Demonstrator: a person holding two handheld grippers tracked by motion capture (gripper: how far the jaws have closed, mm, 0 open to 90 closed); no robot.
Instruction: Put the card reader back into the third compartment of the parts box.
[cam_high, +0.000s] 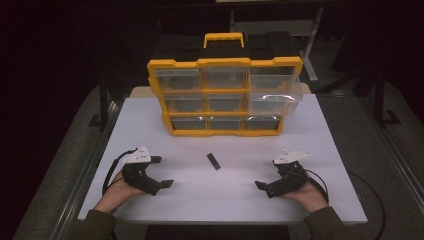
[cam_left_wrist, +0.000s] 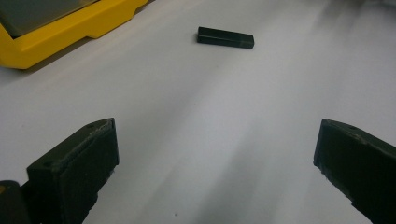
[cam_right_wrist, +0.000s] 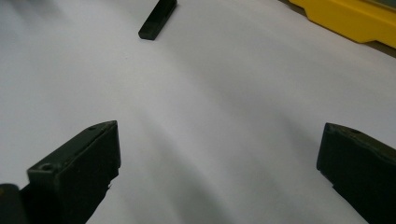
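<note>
A small black bar lies flat on the white table, just in front of a yellow organizer with clear drawers. My left gripper rests low at the left, held by a hand, its jaws wide apart and empty. In the left gripper view the gripper faces the bar, which lies well ahead of it. My right gripper sits at the right, likewise open and empty. The right gripper view has that gripper facing the bar at the upper left.
One clear drawer at the organizer's right side is pulled out toward me. The organizer's yellow base edges the left gripper view, and its base edges the right gripper view. Dark floor and table legs surround the table.
</note>
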